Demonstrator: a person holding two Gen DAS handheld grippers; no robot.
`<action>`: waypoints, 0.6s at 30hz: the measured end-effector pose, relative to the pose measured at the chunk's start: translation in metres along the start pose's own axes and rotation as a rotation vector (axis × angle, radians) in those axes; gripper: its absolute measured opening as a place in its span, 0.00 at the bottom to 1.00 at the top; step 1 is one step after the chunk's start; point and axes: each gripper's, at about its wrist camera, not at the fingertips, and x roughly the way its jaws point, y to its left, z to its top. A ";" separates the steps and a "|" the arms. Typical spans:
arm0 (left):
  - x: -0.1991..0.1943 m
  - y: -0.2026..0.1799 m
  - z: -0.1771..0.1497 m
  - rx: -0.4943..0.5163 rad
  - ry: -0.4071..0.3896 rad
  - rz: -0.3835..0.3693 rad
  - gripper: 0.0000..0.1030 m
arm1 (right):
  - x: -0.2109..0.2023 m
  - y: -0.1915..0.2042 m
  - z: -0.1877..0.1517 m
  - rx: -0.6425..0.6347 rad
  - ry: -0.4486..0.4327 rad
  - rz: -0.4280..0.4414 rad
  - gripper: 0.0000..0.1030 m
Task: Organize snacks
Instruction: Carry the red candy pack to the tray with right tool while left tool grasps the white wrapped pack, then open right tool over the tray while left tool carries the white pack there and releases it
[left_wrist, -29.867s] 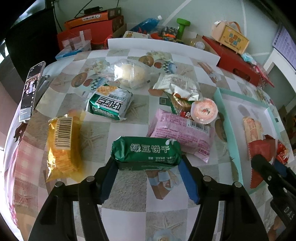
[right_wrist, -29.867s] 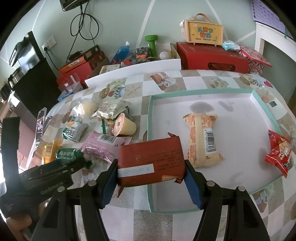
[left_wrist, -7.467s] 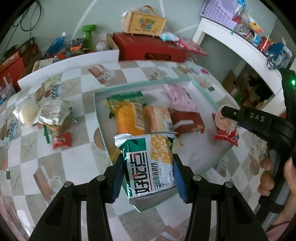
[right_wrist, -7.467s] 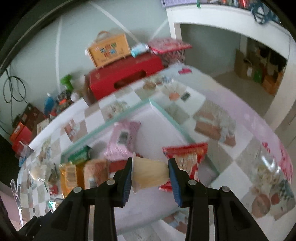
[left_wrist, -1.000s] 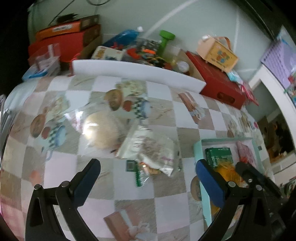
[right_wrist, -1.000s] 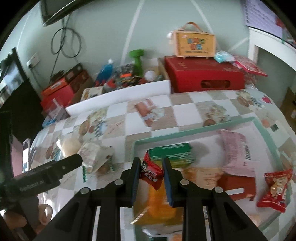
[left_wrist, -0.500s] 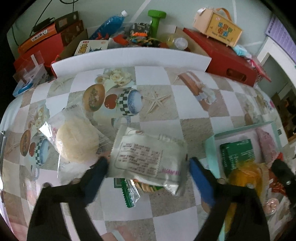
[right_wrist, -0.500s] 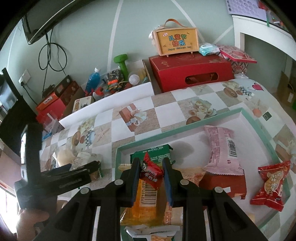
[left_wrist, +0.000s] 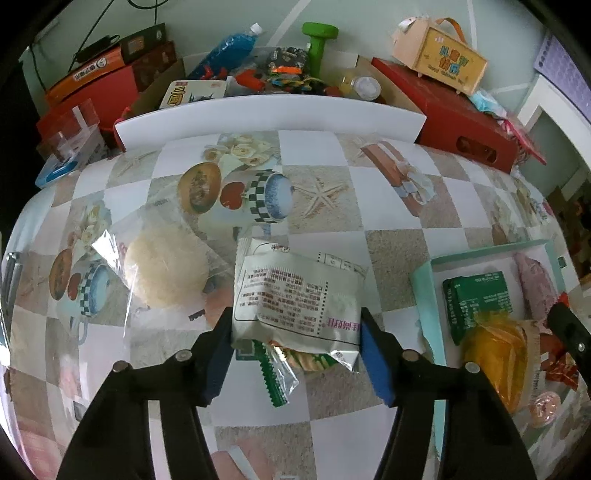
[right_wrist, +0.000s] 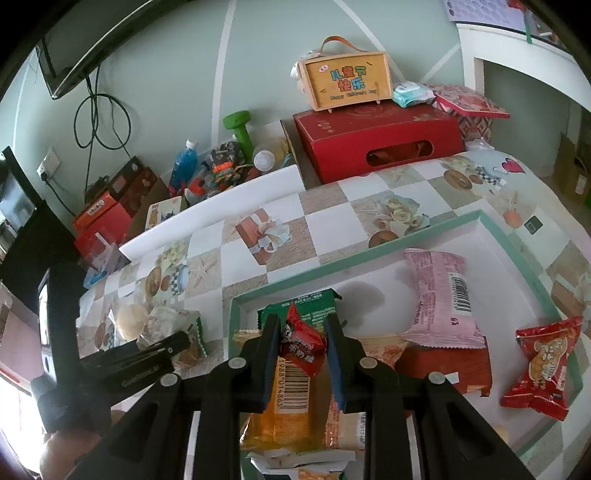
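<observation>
A silver snack packet (left_wrist: 295, 295) lies on the patterned tablecloth, on top of a small green-edged wrapper (left_wrist: 277, 373). My left gripper (left_wrist: 297, 347) straddles the silver packet; its jaws are closing and the blue pads (left_wrist: 221, 350) touch the packet's two sides. A round pastry in a clear bag (left_wrist: 164, 269) lies just to its left. My right gripper (right_wrist: 301, 354) is shut on a small red candy (right_wrist: 301, 341), held above the near left corner of the teal-rimmed tray (right_wrist: 388, 236). The tray holds green (right_wrist: 306, 301), pink (right_wrist: 439, 291) and orange (right_wrist: 288, 406) packets and another red candy (right_wrist: 543, 365).
A white board (left_wrist: 269, 114) stands along the table's far edge. Behind it are a red box (right_wrist: 376, 140), a yellow carry box (right_wrist: 347, 81), a green dumbbell (left_wrist: 317, 40) and a blue bottle (left_wrist: 229, 51). A hand (right_wrist: 62, 454) holds the left tool.
The left jaws went from wide open to closed in on the silver packet while the gripper dropped toward it. The right gripper kept its red candy and shifted slightly over the tray.
</observation>
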 end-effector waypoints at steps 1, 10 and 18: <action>-0.001 0.001 -0.001 -0.004 -0.003 -0.010 0.62 | 0.000 -0.001 0.000 0.003 0.000 0.002 0.25; -0.023 0.005 -0.002 -0.046 -0.058 -0.029 0.62 | 0.000 -0.007 0.001 0.025 0.004 0.011 0.25; -0.059 -0.031 0.003 0.017 -0.119 -0.097 0.62 | -0.009 -0.030 0.007 0.072 -0.028 -0.028 0.25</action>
